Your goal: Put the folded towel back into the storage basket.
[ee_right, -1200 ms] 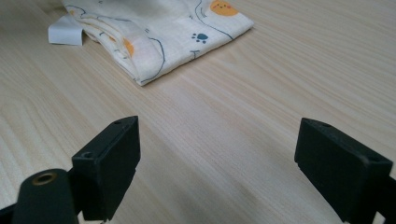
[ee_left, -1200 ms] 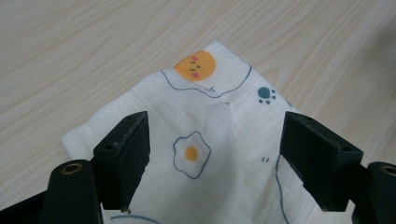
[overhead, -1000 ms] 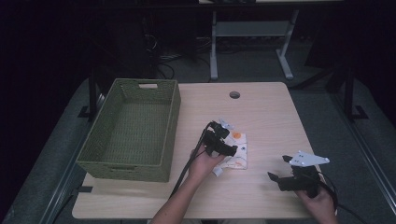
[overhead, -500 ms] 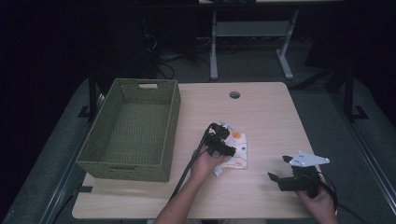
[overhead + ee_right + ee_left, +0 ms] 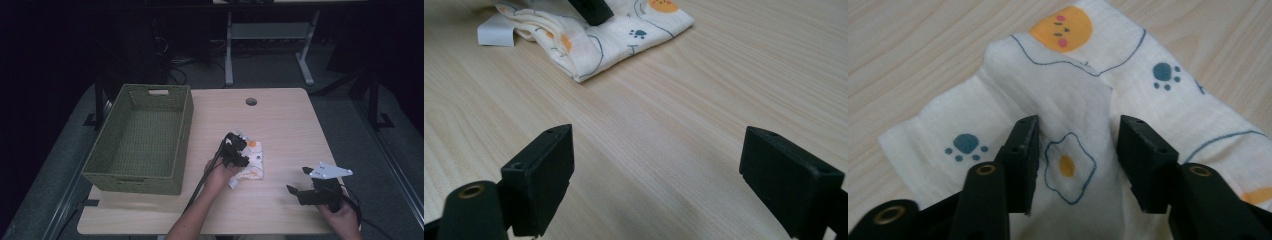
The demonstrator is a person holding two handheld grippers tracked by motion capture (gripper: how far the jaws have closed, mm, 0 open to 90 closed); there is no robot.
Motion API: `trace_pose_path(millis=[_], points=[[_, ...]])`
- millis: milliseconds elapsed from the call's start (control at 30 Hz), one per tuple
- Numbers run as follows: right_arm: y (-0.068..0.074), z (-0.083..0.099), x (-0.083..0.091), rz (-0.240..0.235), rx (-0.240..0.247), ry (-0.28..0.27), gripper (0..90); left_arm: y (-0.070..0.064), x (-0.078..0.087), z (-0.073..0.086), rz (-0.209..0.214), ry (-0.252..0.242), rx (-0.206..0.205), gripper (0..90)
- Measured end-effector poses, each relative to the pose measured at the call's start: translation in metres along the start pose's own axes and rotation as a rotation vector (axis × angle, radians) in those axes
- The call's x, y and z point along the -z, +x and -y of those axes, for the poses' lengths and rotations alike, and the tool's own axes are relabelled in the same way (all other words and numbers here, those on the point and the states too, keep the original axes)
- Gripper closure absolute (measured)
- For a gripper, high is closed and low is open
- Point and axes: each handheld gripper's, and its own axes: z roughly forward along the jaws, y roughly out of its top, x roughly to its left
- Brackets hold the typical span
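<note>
Left tool (image 5: 239,152) sits at centre frame of the high view, forearm entering from the bottom edge, jaws part-open astride a raised fold of the printed cloth (image 5: 1068,100) lying on the bench (image 5: 280,125). Right tool (image 5: 302,187) rests low at lower right, jaws wide apart over bare wood, well apart from the cloth. Green basket (image 5: 140,140) stands at left.
</note>
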Motion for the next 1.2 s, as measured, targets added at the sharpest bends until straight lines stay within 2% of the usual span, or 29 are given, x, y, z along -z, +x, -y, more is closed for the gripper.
trace_pose_path(millis=[200,533,700,867,967,1033,1200], points=[[-0.001,0.0,0.0,0.002,-0.001,0.001,13.9,0.0,0.001,0.002,-0.002,-0.007,-0.01,64.1],[-0.001,0.001,0.001,0.002,-0.004,0.001,13.9,0.001,0.003,0.002,-0.004,0.011,-0.035,77.5],[-0.001,0.001,0.001,0.002,-0.006,-0.002,13.9,0.001,0.004,0.001,-0.005,0.015,-0.044,81.2],[-0.002,0.002,0.001,0.003,-0.005,0.0,13.9,0.004,0.004,0.001,0.011,0.015,-0.025,82.4],[-0.003,0.002,0.002,0.004,-0.009,0.0,13.9,0.006,0.006,0.001,0.038,0.012,0.003,82.5],[-0.003,0.002,0.002,0.005,-0.011,-0.001,13.9,0.008,0.008,0.001,0.047,0.014,0.003,82.5],[-0.004,0.002,0.002,0.005,-0.009,-0.001,13.9,0.011,0.016,0.0,0.09,-0.015,0.049,82.6]])
